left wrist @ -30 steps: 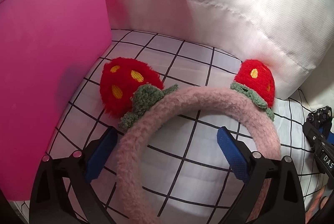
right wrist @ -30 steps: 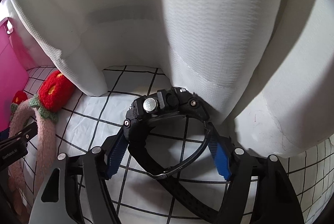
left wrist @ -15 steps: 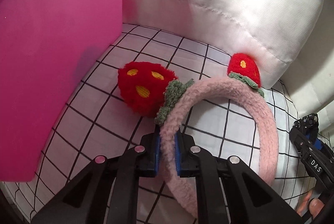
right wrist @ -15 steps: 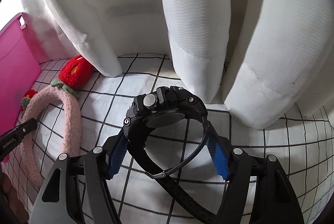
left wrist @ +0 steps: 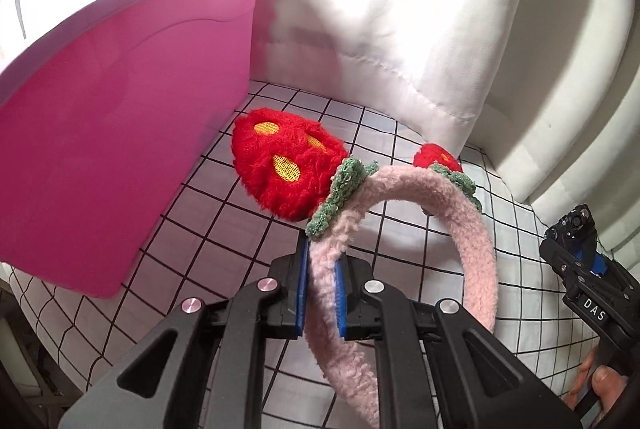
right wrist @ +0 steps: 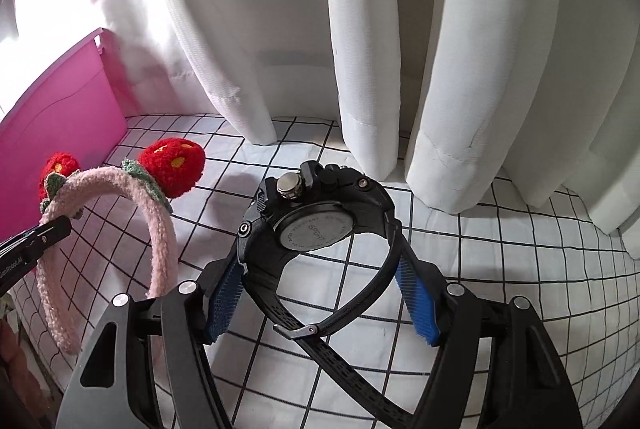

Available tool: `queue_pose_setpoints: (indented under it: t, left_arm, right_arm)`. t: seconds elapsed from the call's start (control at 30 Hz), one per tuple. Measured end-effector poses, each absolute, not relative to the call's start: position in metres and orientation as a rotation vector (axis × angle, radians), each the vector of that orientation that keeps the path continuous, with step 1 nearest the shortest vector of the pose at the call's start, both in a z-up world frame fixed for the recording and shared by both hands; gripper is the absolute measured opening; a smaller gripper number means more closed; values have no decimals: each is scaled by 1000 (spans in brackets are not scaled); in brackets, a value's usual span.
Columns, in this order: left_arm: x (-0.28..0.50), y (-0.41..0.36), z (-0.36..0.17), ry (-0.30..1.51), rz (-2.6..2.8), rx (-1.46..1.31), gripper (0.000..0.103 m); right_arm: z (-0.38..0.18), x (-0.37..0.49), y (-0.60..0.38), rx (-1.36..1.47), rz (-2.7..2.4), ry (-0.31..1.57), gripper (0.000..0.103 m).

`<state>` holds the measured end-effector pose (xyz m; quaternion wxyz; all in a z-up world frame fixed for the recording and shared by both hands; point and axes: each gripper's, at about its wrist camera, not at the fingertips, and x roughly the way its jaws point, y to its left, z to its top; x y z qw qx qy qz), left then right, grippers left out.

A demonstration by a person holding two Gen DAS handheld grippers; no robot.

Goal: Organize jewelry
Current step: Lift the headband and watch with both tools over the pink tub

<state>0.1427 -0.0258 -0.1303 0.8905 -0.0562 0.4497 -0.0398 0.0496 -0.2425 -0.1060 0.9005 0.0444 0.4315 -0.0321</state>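
A: Between the left claw (left wrist: 322, 297) pads sits the pink fuzzy headband (left wrist: 464, 229), pinched on one side of its arc just below the larger strawberry (left wrist: 286, 169). Band raised off the checked cloth (left wrist: 224, 229), pink box (left wrist: 100, 149) to its left.

B: Right claw (right wrist: 320, 293)?

A: Clamped on the black watch (right wrist: 316, 217); strap loop gripped between both blue pads (right wrist: 224, 301), case forward of the tips, caseback visible, loose strap end trailing back under the claw. White curtain (right wrist: 360, 29) behind.
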Motion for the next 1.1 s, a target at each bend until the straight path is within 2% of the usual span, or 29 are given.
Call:
queue_pose_setpoints:
  t: [0.2, 0.6, 1.1]
  left_arm:
    - [118, -19, -98, 911, -99, -140, 11]
    - [81, 4, -11, 756, -75, -152, 11]
    - [79, 105, 59, 624, 134, -191, 11]
  right_arm:
    - [-66, 31, -241, 68, -42, 854, 68]
    - [4, 2, -206, 10, 42, 723, 68]
    - [75, 39, -98, -69, 294, 586, 68]
